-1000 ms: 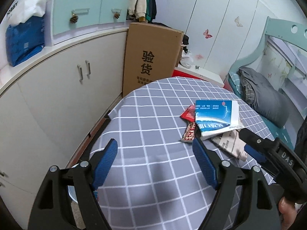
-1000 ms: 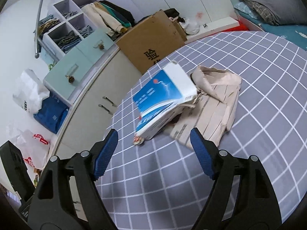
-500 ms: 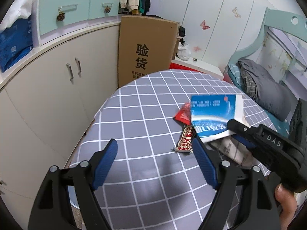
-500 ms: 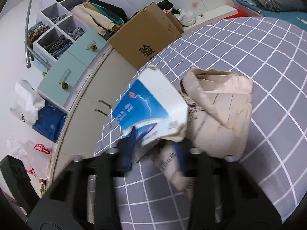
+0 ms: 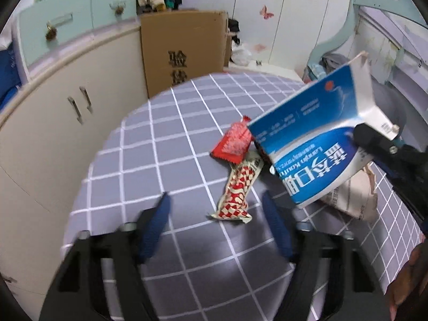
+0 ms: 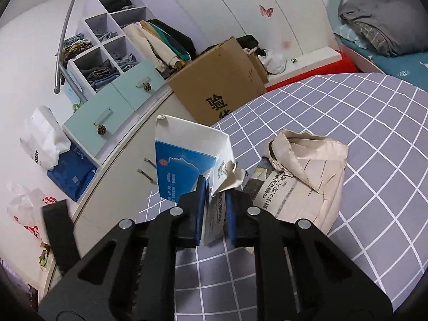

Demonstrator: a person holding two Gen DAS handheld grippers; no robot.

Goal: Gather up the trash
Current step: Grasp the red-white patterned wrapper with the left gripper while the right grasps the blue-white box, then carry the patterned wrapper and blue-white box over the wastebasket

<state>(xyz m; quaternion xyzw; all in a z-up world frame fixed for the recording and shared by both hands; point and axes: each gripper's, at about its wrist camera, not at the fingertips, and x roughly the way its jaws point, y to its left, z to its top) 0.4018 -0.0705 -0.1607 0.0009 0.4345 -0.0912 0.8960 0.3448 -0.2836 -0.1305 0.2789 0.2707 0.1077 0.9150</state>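
Blue-and-white carton: your right tool is closing on it, pads pressing. Your left tool, unclenched and closing, straddles the checkered wrapper on the bench.

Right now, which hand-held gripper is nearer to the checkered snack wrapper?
Left. The left hand-held gripper hangs just over the checkered snack wrapper, jaws closing, nothing between them. The right hand-held gripper is off to its side, closing on the blue carton.

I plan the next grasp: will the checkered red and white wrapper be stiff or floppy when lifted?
Probably floppy: the checkered wrapper lies flat and creased on the table. Likely very light and empty, so closing pads might slide it.
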